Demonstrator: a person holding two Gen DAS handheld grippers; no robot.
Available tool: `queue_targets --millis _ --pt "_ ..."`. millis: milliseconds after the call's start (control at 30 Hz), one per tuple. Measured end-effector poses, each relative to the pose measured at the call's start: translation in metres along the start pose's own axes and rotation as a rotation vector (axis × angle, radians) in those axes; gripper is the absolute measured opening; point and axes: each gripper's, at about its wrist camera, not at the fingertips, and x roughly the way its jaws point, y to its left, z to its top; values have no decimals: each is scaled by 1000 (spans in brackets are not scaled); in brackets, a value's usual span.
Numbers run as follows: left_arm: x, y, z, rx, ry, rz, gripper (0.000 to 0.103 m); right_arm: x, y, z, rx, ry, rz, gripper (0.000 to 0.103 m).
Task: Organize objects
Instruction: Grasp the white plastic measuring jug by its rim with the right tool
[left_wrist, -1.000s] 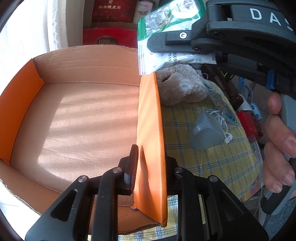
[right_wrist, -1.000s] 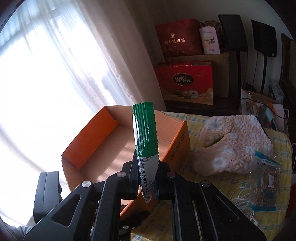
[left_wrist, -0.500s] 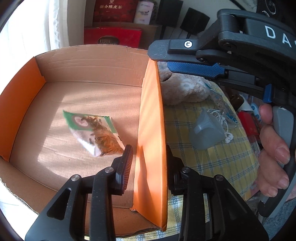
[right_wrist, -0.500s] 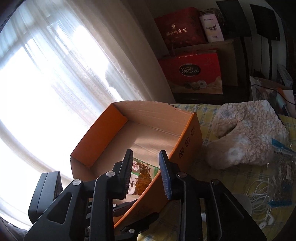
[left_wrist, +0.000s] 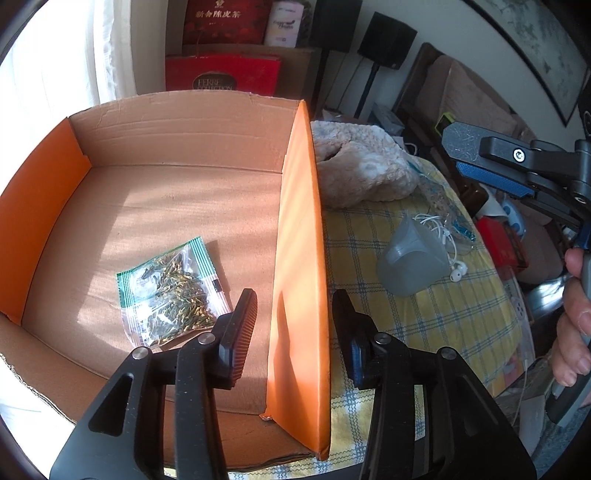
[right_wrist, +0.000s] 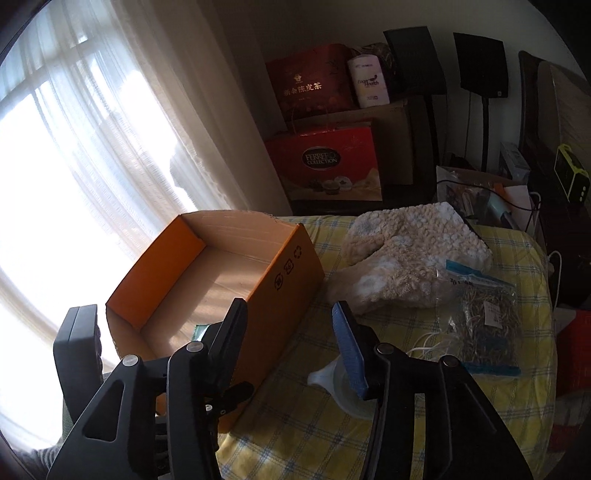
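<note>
An orange cardboard box (left_wrist: 301, 236) stands open on the yellow checked cloth; it also shows in the right wrist view (right_wrist: 291, 291). A green-edged clear packet (left_wrist: 170, 291) lies flat on the box floor. My left gripper (left_wrist: 293, 314) is open, its fingers on either side of the box's right wall without touching it. My right gripper (right_wrist: 288, 328) is open and empty, above the cloth beside the box; it shows at the right of the left wrist view (left_wrist: 491, 162). On the cloth lie a grey plastic cup (left_wrist: 412, 258), white earphones (left_wrist: 448, 240), a fluffy cream item (right_wrist: 406, 254) and a clear bag of dried herbs (right_wrist: 484, 317).
Red gift boxes (right_wrist: 325, 162) stand on a cabinet behind the table. A bright curtained window (right_wrist: 74, 166) fills the left. Black speakers on stands (right_wrist: 480, 70) and clutter sit at the back right. The cloth's right edge drops off toward red items (left_wrist: 498, 240).
My right gripper let go of the packet, which dropped into the box, then opened wider and drew back to the right. My left gripper opened off the box wall.
</note>
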Motion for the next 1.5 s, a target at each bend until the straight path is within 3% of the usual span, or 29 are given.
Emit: queue_targets --millis 233,333,600,767,900,1033,1233,1367,1433,1500 --pt "-3 -7 -1 11 -3 -4 39 -26 -26 -14 10 -23 -143 56" --pt "0 -12 -1 25 6 -5 27 -32 -37 -23 14 -19 -200 57" --pt "2 -15 4 20 12 4 20 -36 -72 -42 85 11 -320 57" --pt "6 -16 7 20 16 4 19 -32 -89 -47 134 40 -318 42" --pt "5 -16 7 18 18 -5 20 -18 -81 -46 122 66 -278 42" --pt "-2 -11 6 10 6 -8 32 4 -69 -46 96 111 -265 42" --pt "-9 -3 6 6 3 -18 35 33 -66 -48 102 180 -297 40" --pt "-14 -2 6 10 8 -41 36 46 -67 -51 119 220 -299 28" --pt "-18 -3 7 19 2 -45 42 50 -67 -53 115 231 -304 24" --pt "-21 -6 7 38 -2 -40 44 53 -66 -54 112 239 -298 13"
